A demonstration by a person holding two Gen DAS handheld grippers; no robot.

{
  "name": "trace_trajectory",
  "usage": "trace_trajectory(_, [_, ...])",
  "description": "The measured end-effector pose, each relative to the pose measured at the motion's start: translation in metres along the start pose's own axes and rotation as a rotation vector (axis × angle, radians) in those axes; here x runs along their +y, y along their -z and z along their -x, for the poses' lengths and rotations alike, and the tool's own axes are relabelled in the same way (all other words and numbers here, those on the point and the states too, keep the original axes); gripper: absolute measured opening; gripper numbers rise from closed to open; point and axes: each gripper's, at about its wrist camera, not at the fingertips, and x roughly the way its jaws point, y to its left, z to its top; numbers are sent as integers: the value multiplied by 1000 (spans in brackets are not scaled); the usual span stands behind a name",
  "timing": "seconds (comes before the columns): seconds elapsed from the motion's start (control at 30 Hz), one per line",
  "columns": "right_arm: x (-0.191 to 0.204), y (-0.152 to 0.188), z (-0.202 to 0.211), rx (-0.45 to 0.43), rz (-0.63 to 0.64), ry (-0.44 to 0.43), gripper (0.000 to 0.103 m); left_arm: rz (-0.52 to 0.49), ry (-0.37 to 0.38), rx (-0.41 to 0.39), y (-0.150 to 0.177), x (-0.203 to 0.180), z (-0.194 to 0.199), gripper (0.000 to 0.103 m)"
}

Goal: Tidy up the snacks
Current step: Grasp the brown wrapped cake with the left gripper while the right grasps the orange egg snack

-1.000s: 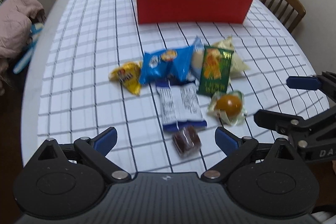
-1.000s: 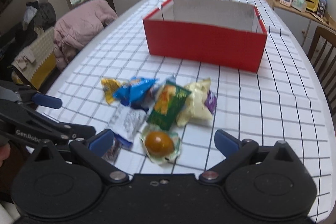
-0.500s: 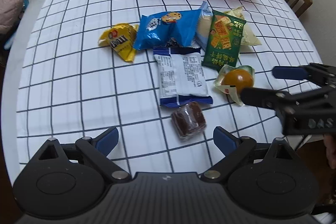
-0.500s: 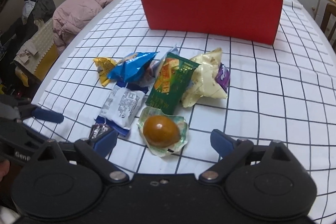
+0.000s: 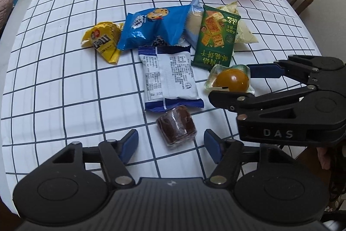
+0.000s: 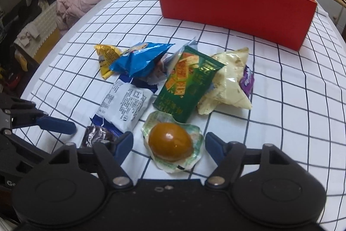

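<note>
The red box [image 6: 235, 8] at upper frame looks empty in the right view; the left shows only its front. Both claws, the left gripper [image 5: 170, 142] around the brown cake [image 5: 176, 127] and the right gripper [image 6: 168, 144] around the egg [image 6: 170, 141], have just been closing, neither yet pressing.

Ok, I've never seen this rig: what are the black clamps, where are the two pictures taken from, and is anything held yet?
No robot here: a person carries a two-finger gripper in each hand, with a camera on each looking along its fingers. One picture is from the left gripper, the other from the right gripper. On the checked tablecloth lie snack packets in front of a red box. The left straddles a brown wrapped cake, the right a packaged egg. Both jaws have just been closing, but the pads aren't touching, so nothing is held.
</note>
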Motion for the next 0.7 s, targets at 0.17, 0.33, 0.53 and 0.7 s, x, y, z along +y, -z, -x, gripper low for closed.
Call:
trace_trajectory(0.17, [0, 1, 0, -1, 7, 33, 61, 11, 21, -7, -1, 1, 1, 52])
trace_trajectory(0.33, [1, 3, 2, -16, 4, 37, 58, 13, 46, -12, 0, 2, 2, 37])
trace_trajectory(0.53, [3, 6, 5, -27, -1, 44, 55, 51, 58, -19, 1, 7, 3, 36])
trace_trajectory(0.7, [2, 10, 9, -29, -28, 40, 54, 83, 70, -27, 2, 12, 8, 36])
